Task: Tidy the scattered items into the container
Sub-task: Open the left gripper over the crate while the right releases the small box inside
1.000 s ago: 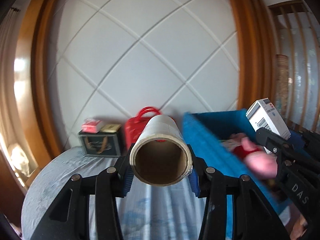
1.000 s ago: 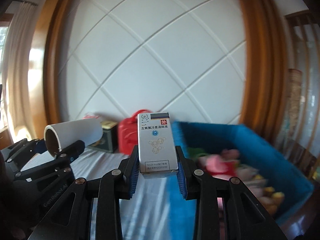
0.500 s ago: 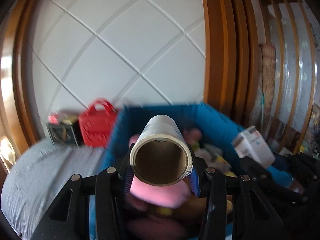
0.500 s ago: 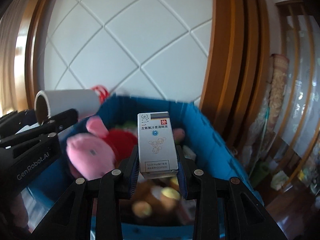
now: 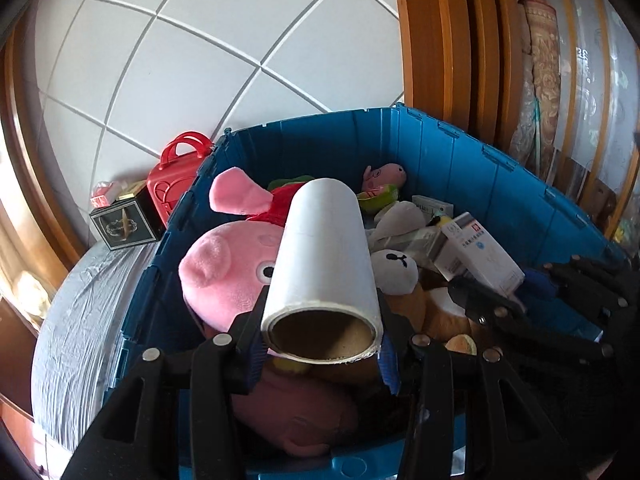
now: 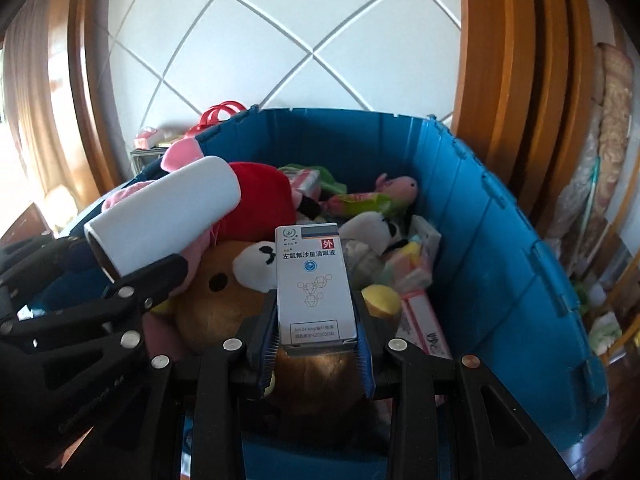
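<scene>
My left gripper (image 5: 322, 354) is shut on a white roll with a cardboard core (image 5: 325, 264), held over the near end of the blue crate (image 5: 472, 160). My right gripper (image 6: 318, 354) is shut on a small white medicine box (image 6: 314, 284), also above the crate (image 6: 500, 232). The crate holds a big pink pig plush (image 5: 228, 272), a brown bear plush (image 6: 216, 304), a small pink plush (image 6: 396, 186), other soft toys and small boxes. In the right wrist view the roll (image 6: 168, 212) and left gripper (image 6: 132, 284) sit at the left; in the left wrist view the medicine box (image 5: 478, 256) sits at the right.
A red handbag (image 5: 176, 180) and a dark square box (image 5: 124, 224) stand against the white quilted panel behind the crate, on a grey bed surface (image 5: 84, 320). Wooden frame and curtains rise at the right (image 5: 440, 60).
Both grippers have swung right from the bed to above the blue crate and tipped downward. Each keeps its item: the roll in the left, the medicine box in the right.
</scene>
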`<state>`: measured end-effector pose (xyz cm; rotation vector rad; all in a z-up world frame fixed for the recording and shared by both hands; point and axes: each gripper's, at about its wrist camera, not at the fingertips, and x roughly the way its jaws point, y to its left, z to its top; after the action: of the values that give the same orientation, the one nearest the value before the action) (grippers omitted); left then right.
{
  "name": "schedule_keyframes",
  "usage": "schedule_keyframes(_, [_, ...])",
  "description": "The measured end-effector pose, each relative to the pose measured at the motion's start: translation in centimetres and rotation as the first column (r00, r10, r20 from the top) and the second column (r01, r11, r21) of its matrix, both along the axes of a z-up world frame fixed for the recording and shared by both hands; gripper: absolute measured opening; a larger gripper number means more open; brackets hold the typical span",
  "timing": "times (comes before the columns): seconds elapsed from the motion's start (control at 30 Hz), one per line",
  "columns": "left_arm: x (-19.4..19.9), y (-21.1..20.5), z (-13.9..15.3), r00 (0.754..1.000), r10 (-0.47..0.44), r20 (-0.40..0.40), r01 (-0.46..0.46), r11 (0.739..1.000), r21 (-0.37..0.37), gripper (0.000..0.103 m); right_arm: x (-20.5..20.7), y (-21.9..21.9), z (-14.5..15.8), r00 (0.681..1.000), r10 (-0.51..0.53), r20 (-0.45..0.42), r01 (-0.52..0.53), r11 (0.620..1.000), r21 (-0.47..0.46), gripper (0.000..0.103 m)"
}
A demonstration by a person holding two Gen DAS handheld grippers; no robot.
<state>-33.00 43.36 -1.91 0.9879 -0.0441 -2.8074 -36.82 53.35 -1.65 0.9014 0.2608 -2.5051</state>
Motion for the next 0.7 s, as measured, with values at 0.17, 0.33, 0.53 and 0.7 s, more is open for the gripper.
schedule_keyframes(0.17, [0.0, -0.3, -0.1, 1.000, -0.006, -0.006, 0.006, 1.000, -0.007, 0.046, -0.1, -0.7, -0.1, 1.000, 0.006, 0.011, -0.007, 0.999, 0.033, 0.033])
schedule_keyframes(0.33, [0.5, -0.3, -0.4, 1.000, 0.005, -0.022, -0.005, 1.000, -0.026, 0.066, -0.8, -0.7, -1.2, 0.999, -0.003, 0.039, 0.000, 0.997, 0.078, 0.032])
schedule_keyframes(0.53, [0.8, -1.4, -0.6, 1.000, 0.018, -0.025, -0.018, 1.000, 0.018, 0.079, -0.5, -0.2, -0.9, 1.000, -0.006, 0.024, 0.004, 0.997, 0.077, 0.034])
schedule_keyframes(0.7, [1.6, -1.0, -0.2, 0.999, 0.020, -0.047, -0.020, 1.000, 0.006, 0.080, -0.6, 0.6, -0.8, 0.999, -0.034, 0.039, 0.032, 0.997, 0.067, 0.058])
